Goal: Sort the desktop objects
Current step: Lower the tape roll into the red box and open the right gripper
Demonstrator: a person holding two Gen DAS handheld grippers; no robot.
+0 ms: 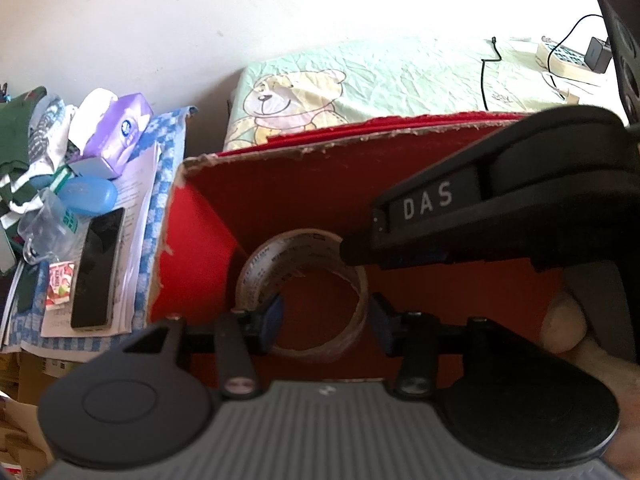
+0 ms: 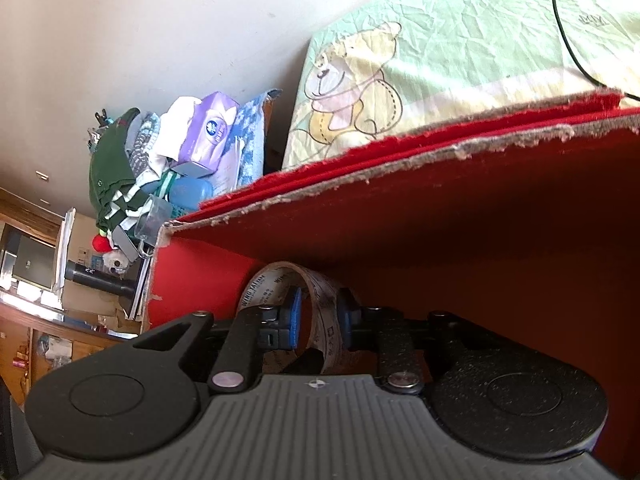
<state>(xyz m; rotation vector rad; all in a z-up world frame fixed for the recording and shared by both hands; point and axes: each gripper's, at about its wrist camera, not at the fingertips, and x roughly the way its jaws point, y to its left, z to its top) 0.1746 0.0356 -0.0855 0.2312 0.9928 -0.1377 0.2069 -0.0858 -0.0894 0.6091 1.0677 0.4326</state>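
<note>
Tape roll (image 2: 320,312) sits inside red box (image 2: 460,240), lower centre of right wrist frame. Right gripper (image 2: 318,316) fingers narrow, blue pads (image 2: 294,314) pinching the roll's band; print on tape reads "WINGTAI" or close, partly blurred. Left gripper (image 1: 326,316) fingers wide, straddling the roll's near rim, not clearly touching. "DAS" label on right gripper body, right of left wrist frame. Purple tissue pack (image 1: 120,132) upper left, text unreadable.

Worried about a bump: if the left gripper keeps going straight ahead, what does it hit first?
Probably the tape roll just ahead of the left gripper, then the red box wall behind it; depth is unclear.
</note>
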